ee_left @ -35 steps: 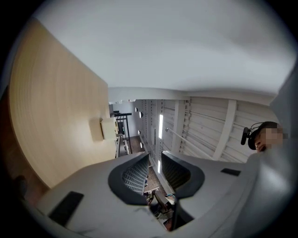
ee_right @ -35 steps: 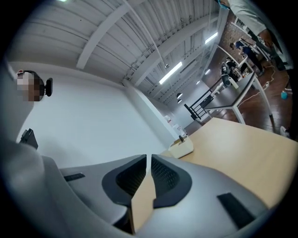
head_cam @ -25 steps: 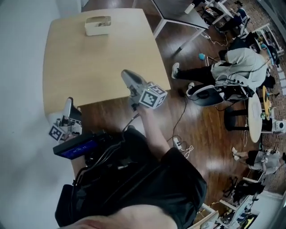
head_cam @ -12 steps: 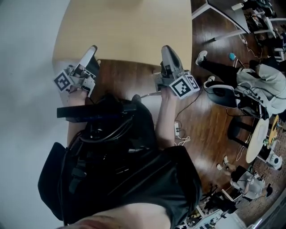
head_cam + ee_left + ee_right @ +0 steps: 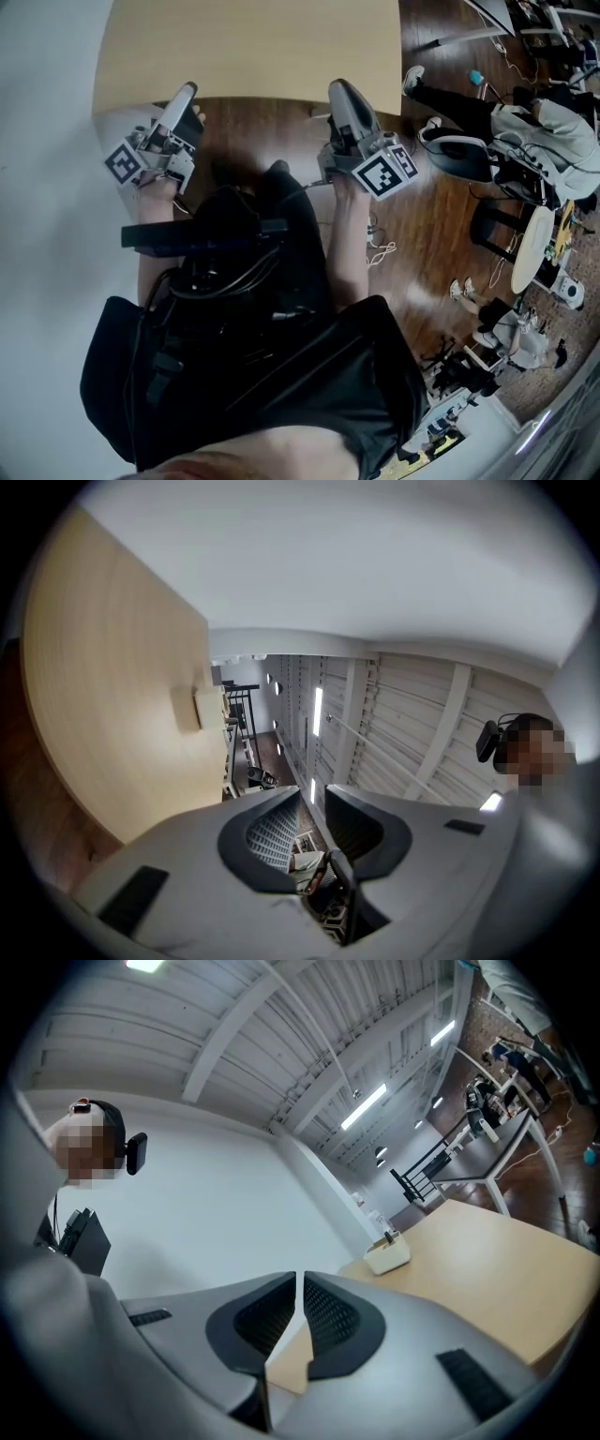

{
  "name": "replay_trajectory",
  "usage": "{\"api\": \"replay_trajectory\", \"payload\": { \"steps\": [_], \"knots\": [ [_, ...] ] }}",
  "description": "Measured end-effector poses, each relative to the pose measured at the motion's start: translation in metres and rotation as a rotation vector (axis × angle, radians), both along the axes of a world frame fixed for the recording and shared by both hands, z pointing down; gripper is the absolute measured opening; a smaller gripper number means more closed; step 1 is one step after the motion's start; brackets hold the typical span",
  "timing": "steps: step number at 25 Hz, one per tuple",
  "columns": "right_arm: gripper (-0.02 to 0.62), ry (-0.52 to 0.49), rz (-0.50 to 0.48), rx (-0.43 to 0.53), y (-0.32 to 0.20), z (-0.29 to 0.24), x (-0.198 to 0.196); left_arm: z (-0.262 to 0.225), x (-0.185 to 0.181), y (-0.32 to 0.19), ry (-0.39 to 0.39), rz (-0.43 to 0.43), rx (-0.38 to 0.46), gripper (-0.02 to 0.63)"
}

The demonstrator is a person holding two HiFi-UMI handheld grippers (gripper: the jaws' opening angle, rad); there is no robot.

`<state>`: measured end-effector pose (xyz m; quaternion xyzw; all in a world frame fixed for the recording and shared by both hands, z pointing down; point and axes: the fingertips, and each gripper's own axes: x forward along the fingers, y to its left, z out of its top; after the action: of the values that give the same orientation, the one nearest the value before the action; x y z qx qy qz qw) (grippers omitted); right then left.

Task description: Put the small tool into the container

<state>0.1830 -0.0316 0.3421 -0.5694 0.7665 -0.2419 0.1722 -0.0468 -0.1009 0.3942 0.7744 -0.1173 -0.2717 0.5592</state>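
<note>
In the right gripper view a white container (image 5: 387, 1257) stands far off on the wooden table (image 5: 478, 1269), with a small dark tool (image 5: 389, 1237) sticking up out of it. The left gripper view shows the same container (image 5: 208, 707) small and distant; the head view does not show it. My left gripper (image 5: 186, 91) hovers at the table's near edge (image 5: 253, 94), its jaws a narrow gap apart (image 5: 312, 791) and empty. My right gripper (image 5: 339, 87) is held beside it at the same edge, its jaws shut tip to tip (image 5: 298, 1281) on nothing.
A white wall runs along the table's left side. Right of the table lie wood floor with cables (image 5: 380, 253), a crouching person (image 5: 534, 131) and a round white table (image 5: 530, 248). Black gear (image 5: 216, 281) hangs on my front.
The head view has swung downward, so the table slid to the top and the container left the picture. Both grippers rose to the table's near edge, side by side.
</note>
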Motion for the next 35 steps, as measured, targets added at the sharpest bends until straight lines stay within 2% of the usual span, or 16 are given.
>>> {"api": "replay_trajectory", "payload": {
  "steps": [4,10,15,19,23,28,30,35],
  "knots": [
    [0.006,0.049,0.020,-0.099,0.020,0.018,0.012,0.025,0.021,0.000,0.061,0.020,-0.045,0.072],
    [0.006,0.093,-0.025,-0.135,0.027,0.019,0.015,0.028,0.029,0.018,0.146,-0.026,-0.070,0.071],
    [0.007,0.026,-0.140,-0.074,-0.007,0.008,-0.014,0.014,0.025,0.014,0.125,-0.060,-0.022,0.072],
    [0.007,0.004,-0.187,-0.004,-0.008,-0.013,-0.031,-0.013,0.028,0.022,0.092,-0.049,0.042,0.071],
    [0.006,-0.018,-0.168,0.028,0.018,-0.016,-0.020,-0.026,0.036,0.042,0.070,-0.040,0.067,0.071],
    [0.006,-0.073,-0.148,0.086,0.092,-0.015,0.029,-0.032,0.082,0.112,0.043,-0.031,0.098,0.071],
    [0.006,-0.078,-0.130,0.105,0.090,-0.010,0.034,-0.029,0.085,0.110,0.027,-0.019,0.109,0.071],
    [0.006,-0.124,-0.116,0.135,0.060,0.005,0.018,-0.024,0.072,0.082,-0.010,0.004,0.131,0.071]
  ]
}}
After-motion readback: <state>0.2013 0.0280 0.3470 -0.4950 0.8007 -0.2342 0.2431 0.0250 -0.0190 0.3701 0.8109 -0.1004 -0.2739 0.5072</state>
